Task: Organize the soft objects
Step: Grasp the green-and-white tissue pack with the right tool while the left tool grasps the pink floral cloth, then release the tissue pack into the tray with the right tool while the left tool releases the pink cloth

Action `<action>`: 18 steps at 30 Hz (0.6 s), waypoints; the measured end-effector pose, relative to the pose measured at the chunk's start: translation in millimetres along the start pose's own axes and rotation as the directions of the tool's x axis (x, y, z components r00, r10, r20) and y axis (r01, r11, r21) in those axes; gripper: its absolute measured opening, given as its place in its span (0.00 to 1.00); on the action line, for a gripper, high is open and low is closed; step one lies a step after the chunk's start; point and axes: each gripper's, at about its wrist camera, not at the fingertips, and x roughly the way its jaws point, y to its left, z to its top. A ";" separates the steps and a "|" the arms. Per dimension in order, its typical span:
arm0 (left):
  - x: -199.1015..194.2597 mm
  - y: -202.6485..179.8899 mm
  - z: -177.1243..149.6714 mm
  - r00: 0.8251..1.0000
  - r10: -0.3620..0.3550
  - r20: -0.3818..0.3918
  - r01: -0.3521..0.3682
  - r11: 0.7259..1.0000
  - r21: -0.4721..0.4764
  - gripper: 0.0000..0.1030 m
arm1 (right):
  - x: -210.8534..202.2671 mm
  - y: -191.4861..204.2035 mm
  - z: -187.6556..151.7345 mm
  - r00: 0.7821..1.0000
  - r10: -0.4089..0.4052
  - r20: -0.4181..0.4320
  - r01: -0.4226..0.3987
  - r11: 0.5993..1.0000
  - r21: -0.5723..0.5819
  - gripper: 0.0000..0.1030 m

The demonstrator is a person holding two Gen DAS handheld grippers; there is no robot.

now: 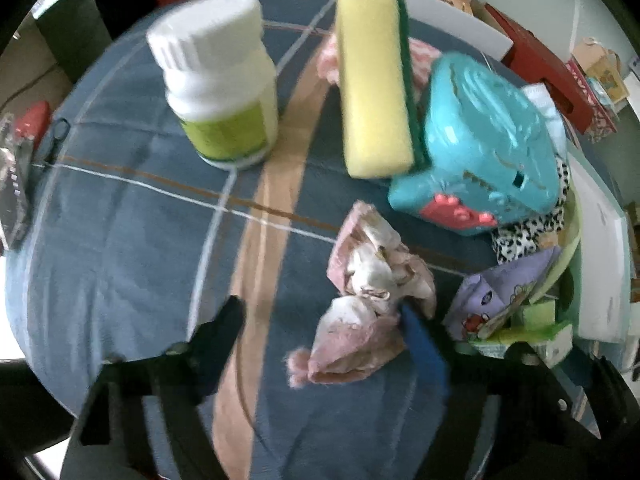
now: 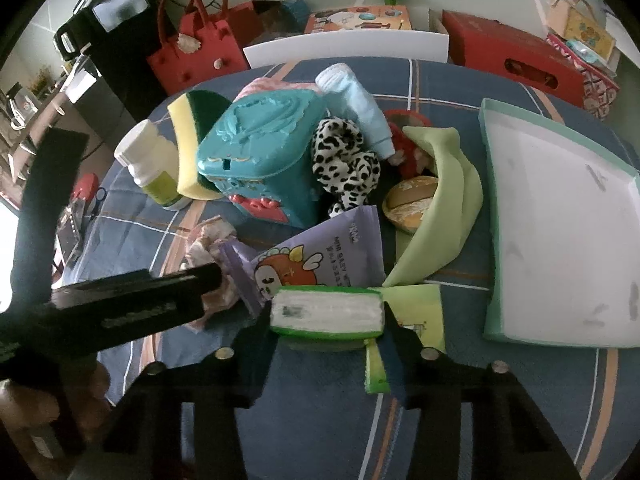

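A crumpled pink cloth (image 1: 360,312) lies on the blue plaid table cover (image 1: 120,220). My left gripper (image 1: 324,328) is open around it: the blue-padded finger (image 1: 424,344) touches the cloth's right side, while the other finger stands apart on the left. The right wrist view shows that same cloth (image 2: 208,236) at the tip of the left gripper's black finger (image 2: 200,280). My right gripper (image 2: 328,340) is shut on a green and white tissue pack (image 2: 326,312), with a pad against each end. A purple wipes packet (image 2: 320,256) leans just behind the pack.
A white bottle (image 1: 216,80), a yellow sponge (image 1: 372,88) and a teal toy box (image 1: 480,140) stand behind the cloth. A spotted cloth (image 2: 348,160), a light blue sock (image 2: 360,108) and a green cloth (image 2: 440,200) are piled centre. A white tray (image 2: 560,220) lies at the right.
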 end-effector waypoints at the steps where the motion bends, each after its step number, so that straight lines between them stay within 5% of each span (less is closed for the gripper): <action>1: 3.1 -1.5 -0.3 1.000 -0.012 -0.012 0.012 1.000 0.002 0.64 | -1.5 -1.8 2.1 1.000 0.000 -0.002 0.000 1.000 -0.001 0.49; 9: 10.4 -22.8 -4.0 0.999 -0.033 -0.010 0.033 0.998 0.045 0.43 | 1.0 1.9 0.6 1.000 -0.004 0.002 0.004 1.000 0.000 0.49; 13: 10.7 -34.8 -7.4 0.995 -0.098 -0.011 0.098 0.994 0.039 0.21 | 0.6 1.4 0.3 1.000 -0.006 0.004 0.006 1.000 0.004 0.49; 18: 6.2 -32.3 -8.8 0.993 -0.114 0.010 0.113 0.993 0.014 0.14 | -1.3 -2.5 0.5 1.000 -0.007 0.007 0.007 1.000 0.012 0.49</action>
